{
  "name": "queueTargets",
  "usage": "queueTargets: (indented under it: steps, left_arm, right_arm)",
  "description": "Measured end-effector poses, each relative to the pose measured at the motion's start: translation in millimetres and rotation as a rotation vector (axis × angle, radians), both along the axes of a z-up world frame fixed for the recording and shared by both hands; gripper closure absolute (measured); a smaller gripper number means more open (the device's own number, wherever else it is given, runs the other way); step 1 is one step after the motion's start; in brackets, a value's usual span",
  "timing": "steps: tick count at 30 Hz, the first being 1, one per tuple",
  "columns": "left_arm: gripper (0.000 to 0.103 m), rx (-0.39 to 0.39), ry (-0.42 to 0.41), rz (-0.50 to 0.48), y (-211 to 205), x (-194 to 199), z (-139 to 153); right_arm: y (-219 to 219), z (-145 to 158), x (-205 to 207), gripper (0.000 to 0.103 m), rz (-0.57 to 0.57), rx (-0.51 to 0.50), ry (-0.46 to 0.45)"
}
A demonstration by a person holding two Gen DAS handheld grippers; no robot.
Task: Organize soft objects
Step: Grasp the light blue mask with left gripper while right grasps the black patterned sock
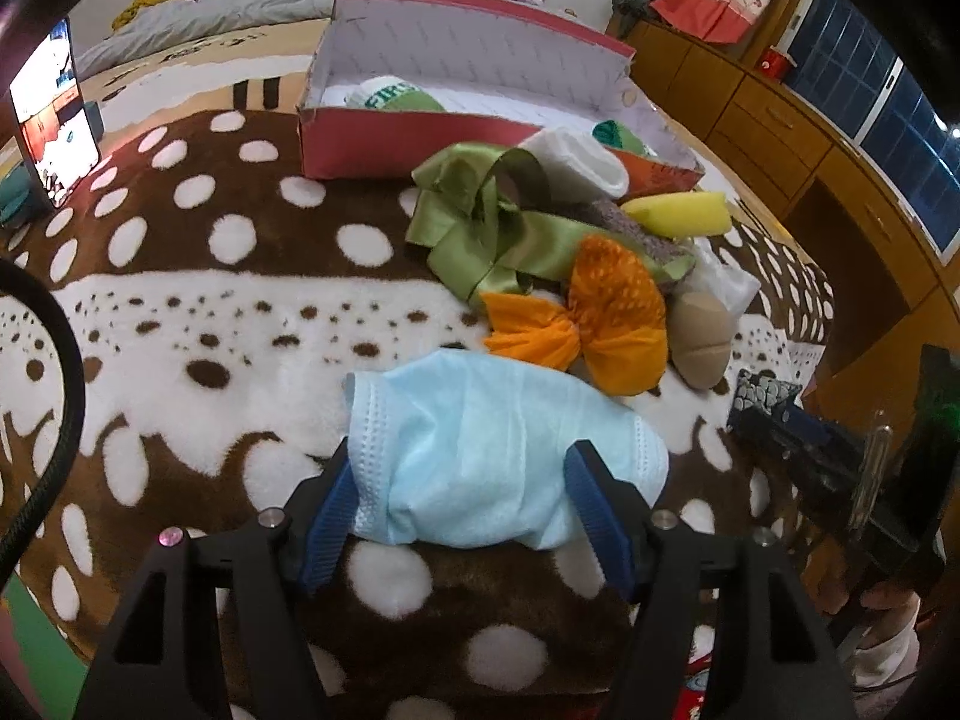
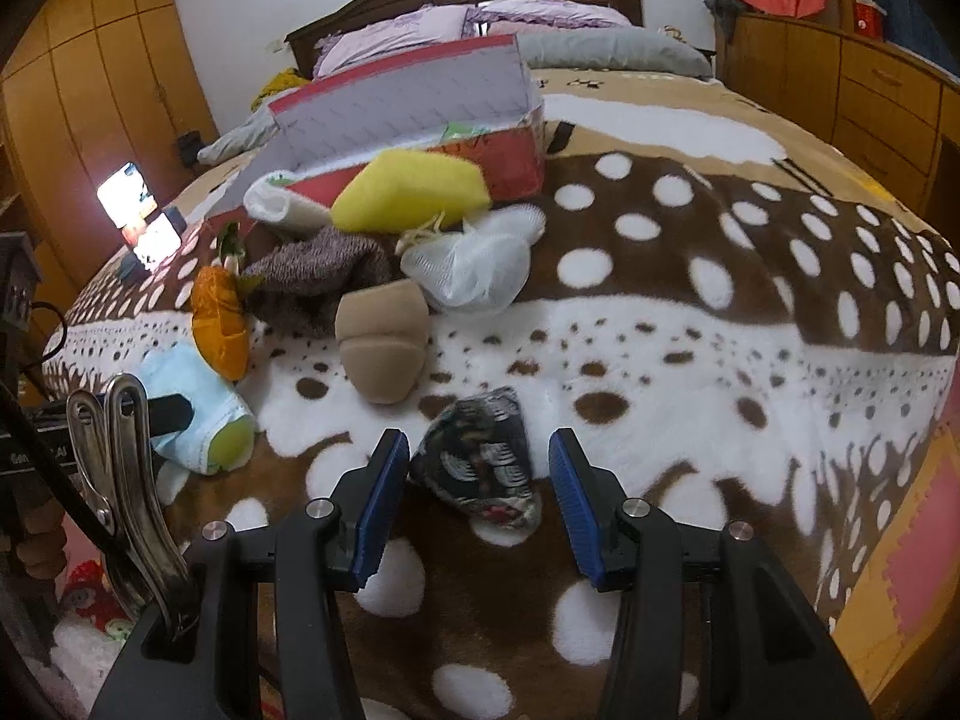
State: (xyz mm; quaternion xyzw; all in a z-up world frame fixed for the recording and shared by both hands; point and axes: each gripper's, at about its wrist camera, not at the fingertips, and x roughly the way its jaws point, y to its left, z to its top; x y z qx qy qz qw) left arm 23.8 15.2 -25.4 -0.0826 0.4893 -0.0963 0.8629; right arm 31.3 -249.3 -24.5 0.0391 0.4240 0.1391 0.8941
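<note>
A light blue face mask (image 1: 480, 450) lies on the spotted blanket between the fingers of my left gripper (image 1: 461, 450). The jaws stand wide on either side of it and are open. Between the blue pads of my right gripper (image 2: 477, 435) lies a dark patterned cloth (image 2: 480, 468). It sits close to the left pad with a gap at the right pad, so this gripper is open too. Behind them is a pile: green ribbon (image 1: 480, 222), orange mesh cloth (image 1: 606, 312), beige foam pad (image 2: 381, 342), yellow sponge (image 2: 414, 189), white net bag (image 2: 468, 270).
A red shoe box (image 1: 420, 138) with its lid up stands behind the pile and holds some rolled cloth. A lit phone (image 1: 54, 114) is propped at the blanket's left edge. Wooden drawers (image 1: 810, 138) line the right side. Pillows (image 2: 420, 30) lie at the headboard.
</note>
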Motion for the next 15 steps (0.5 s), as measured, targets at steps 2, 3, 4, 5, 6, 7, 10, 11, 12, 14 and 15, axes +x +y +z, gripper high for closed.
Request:
queueTargets:
  steps: [2, 3, 4, 5, 6, 7, 10, 11, 12, 14, 15]
  left_arm:
    - [0.031, 0.002, -0.003, 0.003, -0.5, -0.9, -0.9]
    - [0.031, 0.003, -0.004, 0.006, -0.8, -1.4, -1.6]
    - [0.031, 0.007, -0.006, 0.006, -1.4, -2.0, -2.3]
    - [0.031, 0.009, -0.010, 0.008, -2.2, -2.6, -2.8]
    - [0.031, 0.010, -0.013, 0.009, -3.1, -3.4, -3.6]
    - [0.031, 0.010, -0.015, 0.009, -3.3, -3.7, -3.5]
    - [0.031, 0.000, -0.019, 0.010, -2.9, -5.2, -3.5]
    - [0.031, -0.005, -0.019, 0.010, -2.0, -5.9, -3.1]
    - [0.032, -0.011, -0.019, 0.011, -1.3, -7.0, -2.7]
    - [0.032, -0.013, -0.022, 0.012, -0.5, -8.7, -2.5]
    - [0.032, -0.010, -0.023, 0.010, -1.1, -9.1, -2.5]
  right_arm:
    - [2.3, -2.1, -0.1, 0.053, 0.003, -0.008, 0.006]
    - [3.0, -2.8, -0.3, 0.053, 0.004, -0.009, 0.005]
    - [3.3, -3.1, -0.4, 0.053, 0.004, -0.009, 0.006]
    - [2.4, -3.3, -0.1, 0.053, 0.005, -0.007, 0.006]
    - [1.7, -3.6, -0.1, 0.053, 0.005, -0.004, 0.007]
    - [1.2, -3.8, -0.2, 0.053, 0.004, -0.001, 0.007]
    - [0.8, -4.0, -0.1, 0.053, 0.003, 0.003, 0.005]
    - [0.9, -3.7, -0.4, 0.053, 0.002, 0.003, 0.003]
    - [1.3, -3.2, -0.8, 0.053, 0.001, 0.002, 0.002]
    - [1.3, -3.0, -1.9, 0.053, 0.001, 0.002, -0.001]
    - [1.3, -3.2, -1.9, 0.053, 0.001, 0.002, 0.000]
